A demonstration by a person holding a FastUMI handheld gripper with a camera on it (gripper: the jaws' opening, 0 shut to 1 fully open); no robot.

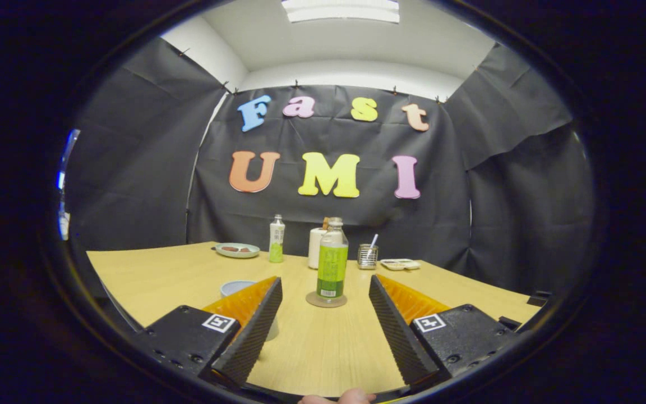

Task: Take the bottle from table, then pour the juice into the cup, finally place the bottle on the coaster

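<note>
A clear bottle with a green label [332, 261] stands upright on a round brown coaster [326, 300] on the wooden table [160, 275]. It is just ahead of my gripper [326, 292], in line with the gap between the two fingers. The fingers are spread wide and touch nothing. A pale blue cup [237, 288] sits beside the left finger [255, 320], partly hidden behind it. I cannot tell what is in the cup.
At the back of the table stand a smaller bottle with a green label [276, 239], a plate with food [237, 250], a white roll [317, 247], a wire holder with a utensil [367, 256] and a small tray [400, 264]. Part of a hand [338, 398] shows below the fingers.
</note>
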